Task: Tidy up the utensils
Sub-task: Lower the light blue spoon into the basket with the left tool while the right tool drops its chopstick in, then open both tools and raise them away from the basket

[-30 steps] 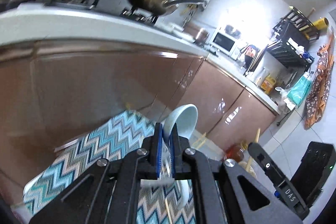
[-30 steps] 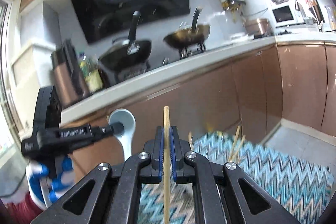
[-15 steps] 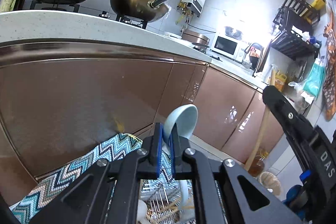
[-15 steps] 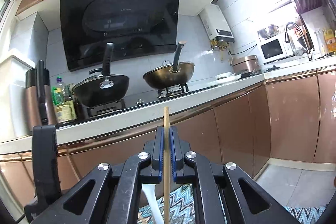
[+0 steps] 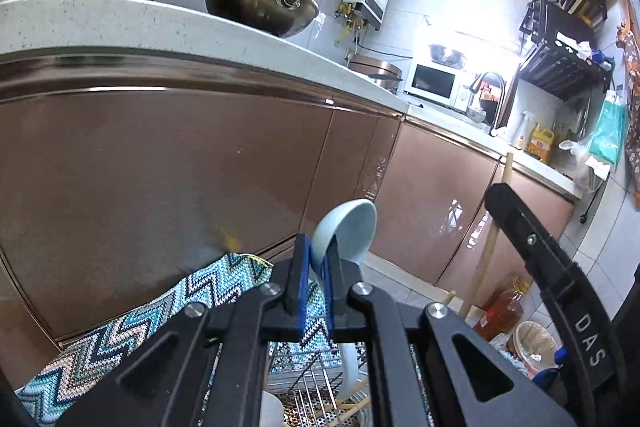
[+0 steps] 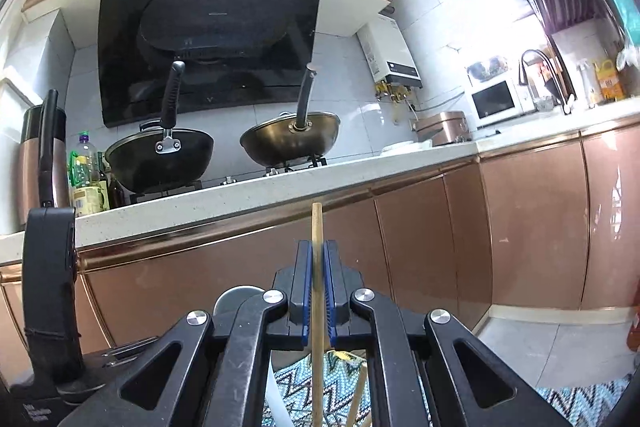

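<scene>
My left gripper (image 5: 316, 259) is shut on a pale blue ceramic spoon (image 5: 350, 233), bowl end up above the fingertips, handle running down under the jaws. Below it a metal wire utensil rack (image 5: 316, 393) shows between the arms, with chopsticks inside. My right gripper (image 6: 316, 263) is shut on a wooden chopstick (image 6: 317, 223), held upright, tip poking above the fingertips. The right gripper's body (image 5: 560, 275) and its chopstick (image 5: 486, 255) appear at the right of the left wrist view. The left gripper's body (image 6: 48, 287) shows at the left of the right wrist view.
A zigzag-patterned cloth (image 5: 152, 323) lies under the rack and shows in the right wrist view (image 6: 344, 379). Brown cabinet fronts (image 5: 160, 179) and a white countertop (image 6: 260, 195) stand close ahead, with two woks (image 6: 290, 139) on the stove. An oil bottle (image 5: 502, 311) and bin stand on the floor.
Both grippers have tilted up and risen, still holding the spoon and chopstick. The cloth has dropped low in both views and the rack has come into sight under the left gripper.
</scene>
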A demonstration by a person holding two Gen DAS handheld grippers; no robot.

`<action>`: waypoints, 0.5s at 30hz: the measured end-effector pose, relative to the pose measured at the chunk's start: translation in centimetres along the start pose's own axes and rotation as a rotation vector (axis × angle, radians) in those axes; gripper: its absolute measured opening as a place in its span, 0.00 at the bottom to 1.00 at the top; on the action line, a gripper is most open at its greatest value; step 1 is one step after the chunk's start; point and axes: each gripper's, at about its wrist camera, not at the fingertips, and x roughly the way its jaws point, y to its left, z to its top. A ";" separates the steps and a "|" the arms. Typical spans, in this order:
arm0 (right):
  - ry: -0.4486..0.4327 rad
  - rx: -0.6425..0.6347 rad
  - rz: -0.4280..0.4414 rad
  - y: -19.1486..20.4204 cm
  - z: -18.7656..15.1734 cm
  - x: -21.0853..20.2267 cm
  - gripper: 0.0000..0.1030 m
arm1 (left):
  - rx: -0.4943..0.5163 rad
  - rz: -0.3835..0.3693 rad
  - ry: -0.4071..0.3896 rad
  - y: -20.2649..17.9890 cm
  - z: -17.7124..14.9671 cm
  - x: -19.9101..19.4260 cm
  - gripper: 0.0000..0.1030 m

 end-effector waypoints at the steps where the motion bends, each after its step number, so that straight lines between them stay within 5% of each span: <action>1: 0.002 -0.002 -0.002 -0.1 -0.2 -0.1 0.06 | 0.001 0.000 0.006 0.0 -0.3 0.2 0.06; 7: 0.011 0.028 -0.010 -0.8 -1.3 -1.4 0.07 | 0.005 -0.018 0.030 0.2 -1.7 0.4 0.08; 15: 0.007 0.012 -0.039 -0.6 -0.3 -3.4 0.26 | -0.025 -0.036 0.036 0.9 -2.1 -0.6 0.16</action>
